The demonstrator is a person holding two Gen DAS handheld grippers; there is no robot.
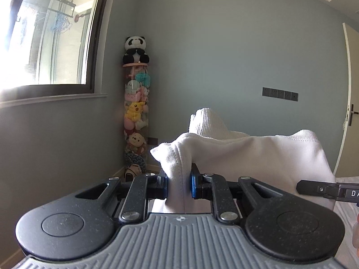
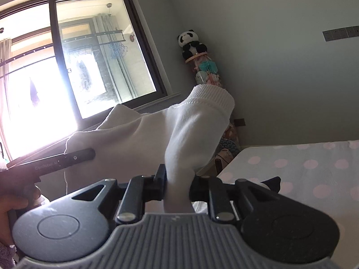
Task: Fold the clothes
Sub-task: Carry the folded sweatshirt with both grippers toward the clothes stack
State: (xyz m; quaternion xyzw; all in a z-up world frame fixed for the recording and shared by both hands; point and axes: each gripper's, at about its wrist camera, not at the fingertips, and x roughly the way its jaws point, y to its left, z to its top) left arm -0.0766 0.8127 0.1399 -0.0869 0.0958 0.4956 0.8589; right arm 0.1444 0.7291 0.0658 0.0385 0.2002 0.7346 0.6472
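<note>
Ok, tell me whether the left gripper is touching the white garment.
Touching. The left wrist view shows the left gripper closed on a bunched fold of the white garment, with the blue pads pressed against the cloth on both sides.

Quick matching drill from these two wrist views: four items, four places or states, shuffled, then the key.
Items
1. white garment
2. panda toy
3. bed sheet
4. socket strip

Places or states
A. pink dots on pale blue
B. on top of the clear toy tube in the corner
C. clamped by the left gripper and the right gripper
D. on the wall beside the door

Pairs: 1-C, 2-B, 3-A, 4-D
</note>
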